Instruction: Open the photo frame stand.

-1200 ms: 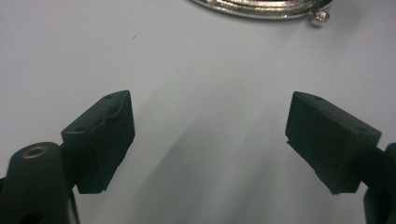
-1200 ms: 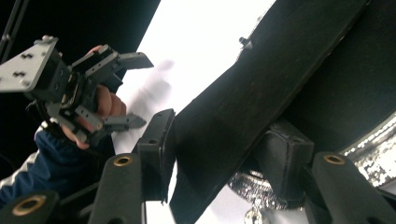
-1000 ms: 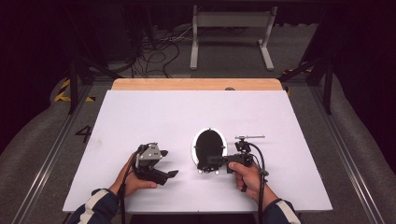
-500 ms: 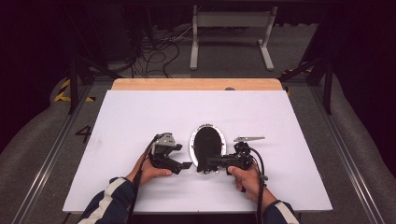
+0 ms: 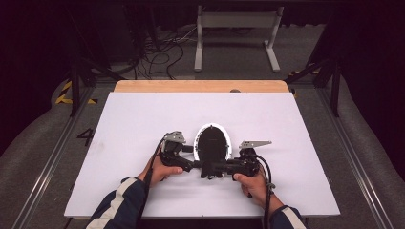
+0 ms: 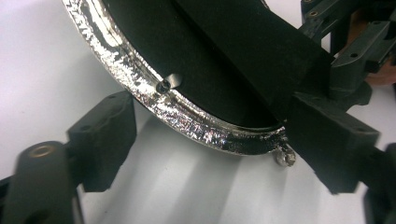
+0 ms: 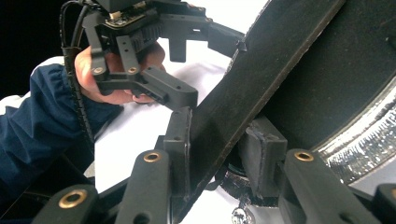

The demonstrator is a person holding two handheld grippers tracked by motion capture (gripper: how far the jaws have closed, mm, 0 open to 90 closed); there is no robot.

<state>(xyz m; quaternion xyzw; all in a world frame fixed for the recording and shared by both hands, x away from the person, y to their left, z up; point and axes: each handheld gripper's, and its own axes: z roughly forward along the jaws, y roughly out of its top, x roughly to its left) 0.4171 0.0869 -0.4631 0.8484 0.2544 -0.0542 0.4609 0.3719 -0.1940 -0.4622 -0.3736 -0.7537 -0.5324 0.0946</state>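
Lab or recording studio, not home. White work board (image 5: pixel 143 124) on table with bare wooden strip (image 5: pixel 200 86) along far edge. Black curtains (image 5: pixel 43 43) close off surroundings on left and right. Grey carpet floor (image 5: pixel 28 157). Tangle of cables (image 5: pixel 160 50) on floor beyond table, far left. White metal stand frame (image 5: pixel 236 36) far centre. Metal rails (image 5: pixel 45 167) flank table. Yellow-black hazard tape (image 5: pixel 64 93) on floor, left. Number marked on floor (image 5: pixel 86 137) near left rail.

Bright white table (image 5: pixel 143 124), dark surroundings, glare on the blurred close-ups
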